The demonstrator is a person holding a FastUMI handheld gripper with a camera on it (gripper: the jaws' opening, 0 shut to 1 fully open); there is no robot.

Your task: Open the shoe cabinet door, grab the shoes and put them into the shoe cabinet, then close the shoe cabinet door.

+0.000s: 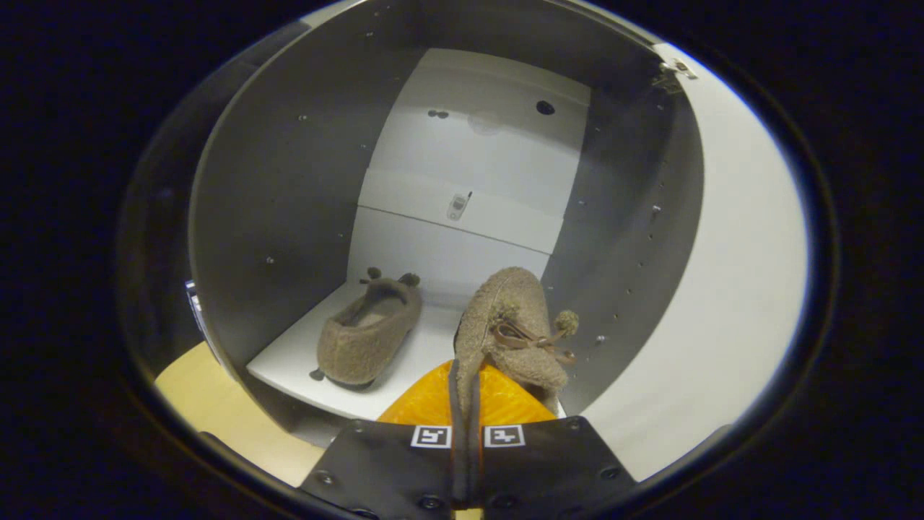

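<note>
The shoe cabinet (289, 188) stands open in front of me, with grey side walls and a white back panel. One tan fuzzy slipper (369, 334) lies on the white bottom shelf (289, 357), left of the fingers. A second tan slipper (510, 325) with a brown bow and pompoms hangs tilted, its edge pinched by my gripper (465, 390), which is shut on it. This slipper is just inside the cabinet opening, right of the first one, above the shelf. The open cabinet door (729, 289) is white and stands to the right.
A light wooden floor (209, 412) shows below the cabinet at the left. A hinge (675, 72) sits at the upper right of the cabinet frame. A small fitting (458, 206) is mounted on the back panel's cross strip.
</note>
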